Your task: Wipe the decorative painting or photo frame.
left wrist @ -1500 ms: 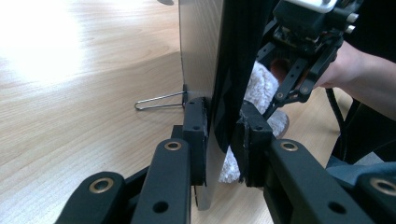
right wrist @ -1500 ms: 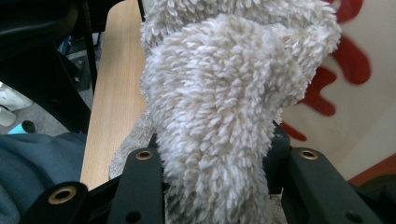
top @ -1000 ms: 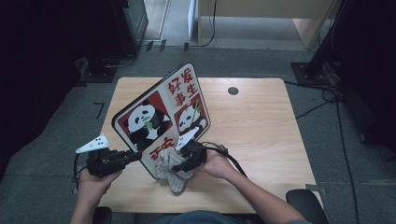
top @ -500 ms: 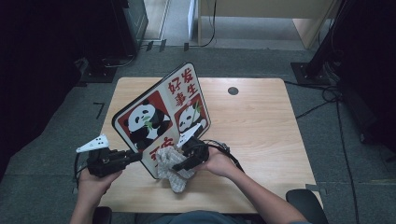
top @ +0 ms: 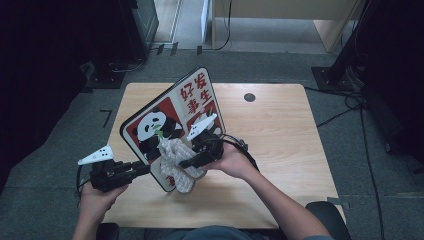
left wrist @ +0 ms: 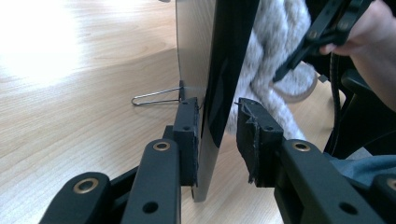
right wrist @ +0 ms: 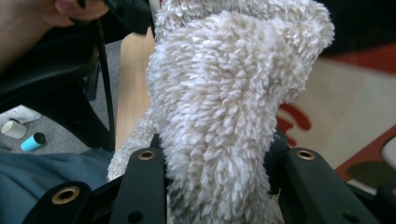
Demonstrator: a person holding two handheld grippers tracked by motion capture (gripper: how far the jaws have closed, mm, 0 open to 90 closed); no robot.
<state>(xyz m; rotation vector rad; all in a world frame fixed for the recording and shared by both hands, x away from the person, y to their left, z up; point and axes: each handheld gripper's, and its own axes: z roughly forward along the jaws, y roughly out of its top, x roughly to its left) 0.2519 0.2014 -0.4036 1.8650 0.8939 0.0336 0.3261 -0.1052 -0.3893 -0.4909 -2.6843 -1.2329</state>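
Cloth point(top: 176, 161) clamped in right fingers point(right wrist: 217, 154) presses the panda sign point(top: 170, 117); left fingers point(left wrist: 217, 135), just opening, straddle its edge.

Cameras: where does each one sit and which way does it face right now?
High view: above the person's side, looking forward and down on the table; both forearms enter from below.
Left gripper view: rides the left gripper, looking along its jaws at the panda board's edge.
Right gripper view: rides the right gripper, its jaws pressing the fluffy cloth.
Shared: all show board and cloth.
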